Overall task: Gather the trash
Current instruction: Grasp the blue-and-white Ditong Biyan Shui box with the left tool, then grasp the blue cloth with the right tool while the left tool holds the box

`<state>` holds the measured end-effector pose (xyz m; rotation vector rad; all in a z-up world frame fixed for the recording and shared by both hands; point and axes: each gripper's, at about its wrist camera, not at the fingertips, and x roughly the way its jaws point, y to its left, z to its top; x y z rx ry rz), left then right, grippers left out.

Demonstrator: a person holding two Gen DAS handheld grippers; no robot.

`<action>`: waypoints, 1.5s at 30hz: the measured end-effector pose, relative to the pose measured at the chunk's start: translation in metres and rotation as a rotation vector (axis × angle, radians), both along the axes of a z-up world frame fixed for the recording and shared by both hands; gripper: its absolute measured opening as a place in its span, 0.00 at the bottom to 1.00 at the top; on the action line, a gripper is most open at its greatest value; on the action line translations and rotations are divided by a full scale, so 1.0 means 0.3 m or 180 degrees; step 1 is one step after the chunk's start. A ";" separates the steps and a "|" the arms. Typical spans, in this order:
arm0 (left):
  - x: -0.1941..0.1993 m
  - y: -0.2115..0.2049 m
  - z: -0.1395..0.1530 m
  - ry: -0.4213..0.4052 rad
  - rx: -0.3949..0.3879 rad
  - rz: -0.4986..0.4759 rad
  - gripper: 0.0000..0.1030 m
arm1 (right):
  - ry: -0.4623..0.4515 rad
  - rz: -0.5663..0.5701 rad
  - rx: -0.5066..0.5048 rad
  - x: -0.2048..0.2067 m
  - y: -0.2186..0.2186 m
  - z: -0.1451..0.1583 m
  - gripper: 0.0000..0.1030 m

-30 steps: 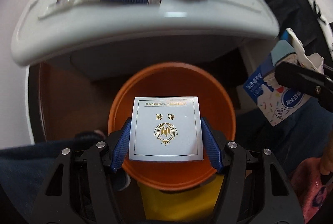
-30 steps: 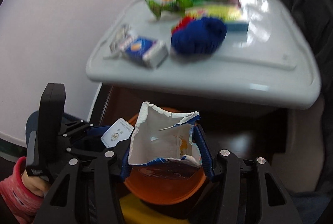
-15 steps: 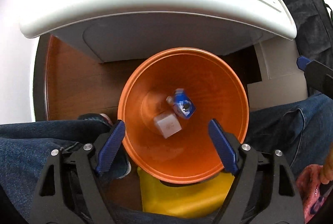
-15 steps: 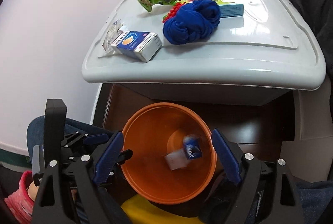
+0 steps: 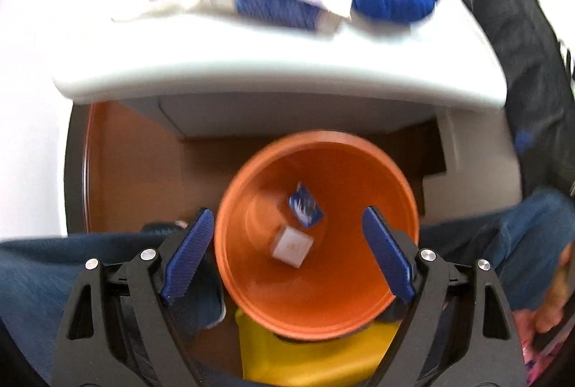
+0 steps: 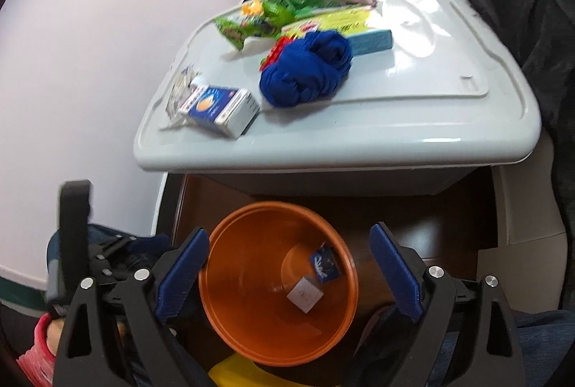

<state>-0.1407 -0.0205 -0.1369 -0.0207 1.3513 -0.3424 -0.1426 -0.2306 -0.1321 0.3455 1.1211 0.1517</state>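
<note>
Above the orange bin (image 6: 276,282), both grippers were held with jaws spread wide and nothing between them: the left gripper (image 5: 287,256) centred over the bin's mouth, the right gripper (image 6: 289,273) likewise, its view set a little further back. Inside the bin, two pieces were noted lying on the bottom: a small white box (image 6: 305,295) and, just beside it, a blue-printed carton (image 6: 325,265). Beyond and above the bin, a pale grey lid (image 6: 413,121) served as the work surface, with the remaining litter on it. Nearest the front edge, towards the left side, a blue and white carton (image 6: 221,106) was lying flat, its long axis running roughly along that edge, with a crumpled clear wrapper (image 6: 181,88) touching its far left end. A ball of blue fabric (image 6: 307,69) was seen just right of the carton, and green snack wrappers (image 6: 284,9) further back. The carton lay ahead of and above both grippers, offset to the left; the left gripper was judged the nearer, and a lift and forward reach would be needed.
</note>
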 end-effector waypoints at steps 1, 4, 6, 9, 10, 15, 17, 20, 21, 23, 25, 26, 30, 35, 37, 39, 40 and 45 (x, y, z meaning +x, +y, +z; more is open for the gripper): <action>0.034 0.018 0.026 -0.0050 -0.0065 0.0090 0.84 | -0.0022 -0.0019 0.0001 0.001 -0.005 0.004 0.88; 0.105 0.049 0.070 -0.0108 -0.0221 0.0297 0.86 | -0.0037 -0.0022 0.0015 0.005 -0.006 0.004 0.88; 0.169 0.060 0.091 -0.0040 -0.0421 0.0451 0.86 | -0.0031 -0.0002 0.0026 0.008 -0.002 -0.002 0.88; 0.260 0.061 0.094 0.0155 -0.0664 0.0760 0.86 | -0.0029 0.0031 0.0041 0.010 0.011 -0.009 0.88; 0.280 0.058 0.091 0.0192 -0.0731 0.0860 0.86 | -0.0035 0.0055 0.0055 0.011 0.016 -0.010 0.88; 0.417 0.001 0.074 0.0361 -0.0658 0.1446 0.86 | -0.0087 0.0126 0.0040 0.011 0.031 -0.008 0.88; 0.460 -0.013 0.065 0.0406 -0.0617 0.1616 0.86 | -0.0119 0.0139 0.0062 0.009 0.028 -0.004 0.88; 0.517 -0.028 0.021 0.0571 -0.0455 0.1874 0.86 | -0.0133 0.0144 0.0121 0.005 0.022 -0.003 0.88; 0.527 -0.028 0.001 0.0646 -0.0464 0.1954 0.86 | -0.0135 0.0151 0.0136 0.005 0.020 -0.002 0.88; 0.545 -0.036 -0.045 0.0824 -0.0473 0.2083 0.86 | -0.0149 0.0145 0.0166 0.005 0.011 0.001 0.88; 0.555 -0.047 -0.040 0.0738 -0.0411 0.2096 0.64 | -0.0162 0.0120 0.0203 0.006 -0.002 0.003 0.88; 0.556 -0.053 -0.033 0.0691 -0.0407 0.2063 0.62 | -0.0168 0.0105 0.0216 0.006 -0.008 0.006 0.88; 0.515 -0.050 -0.024 0.0490 -0.0428 0.1988 0.58 | -0.0186 0.0054 0.0266 0.006 -0.031 0.010 0.88; 0.480 -0.058 0.020 0.0184 -0.0383 0.1689 0.58 | -0.0229 -0.0047 0.0250 -0.002 -0.054 0.020 0.88; 0.454 -0.060 0.061 -0.0011 -0.0335 0.1496 0.58 | -0.0240 -0.0096 0.0223 -0.003 -0.063 0.022 0.88; 0.419 -0.055 0.120 -0.0295 -0.0240 0.1275 0.58 | -0.0233 -0.0139 0.0195 -0.001 -0.072 0.020 0.88; 0.411 -0.055 0.140 -0.0395 -0.0204 0.1207 0.58 | -0.0231 -0.0158 0.0184 -0.003 -0.076 0.018 0.88; 0.346 -0.030 0.267 -0.1042 -0.0040 0.0897 0.58 | -0.0217 -0.0313 0.0133 0.008 -0.098 0.016 0.88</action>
